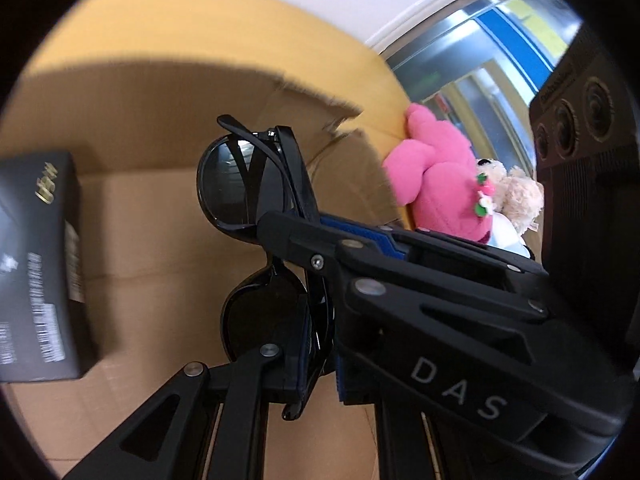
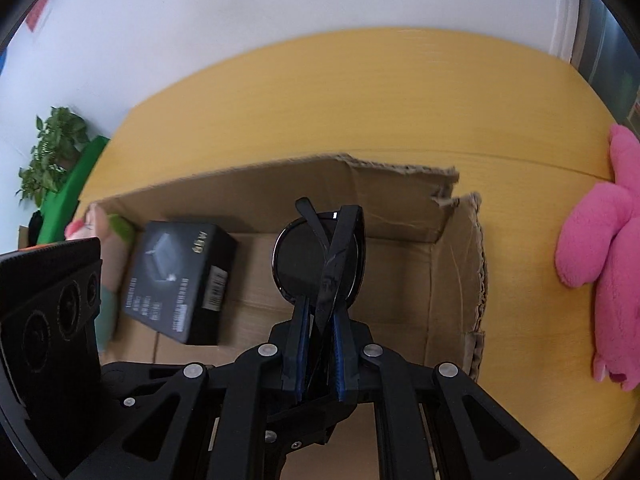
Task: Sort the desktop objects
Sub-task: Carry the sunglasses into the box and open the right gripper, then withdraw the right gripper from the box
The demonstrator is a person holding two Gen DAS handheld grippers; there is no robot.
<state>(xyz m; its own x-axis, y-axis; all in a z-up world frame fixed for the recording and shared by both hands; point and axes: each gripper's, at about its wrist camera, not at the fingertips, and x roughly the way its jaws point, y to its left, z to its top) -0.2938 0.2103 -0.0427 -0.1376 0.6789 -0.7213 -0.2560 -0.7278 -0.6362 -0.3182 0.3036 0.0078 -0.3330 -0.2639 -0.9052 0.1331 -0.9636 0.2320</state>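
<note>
Cardboard fills most of what I see: an open cardboard box (image 2: 404, 216) with a torn upper edge sits on the yellow wooden table (image 2: 360, 100). At the far left of my right-hand view a leafy plant (image 2: 52, 148) stands by the white wall, with something green beside it. Next, inside the box toward its left side, lies a black carton (image 2: 180, 280) with white print; a pale soft toy with green and pink bits (image 2: 108, 232) is pressed against the box's left wall, too blurred to name.

In the middle, over the box's open interior, are the folded black sunglasses (image 2: 320, 260). My left gripper (image 1: 316, 344) is clamped on one end of the frame, and my right gripper (image 2: 320, 344) is clamped on them too, its blue pads squeezing the folded arms and frame, one lens sticking up above the fingertips. In my left-hand view the right gripper crosses in from the right and bites the frame between the two lenses.

Further right, outside the box on the table, lies a pink plush toy (image 1: 436, 184) with a small cream teddy (image 1: 516, 196) beside it.
</note>
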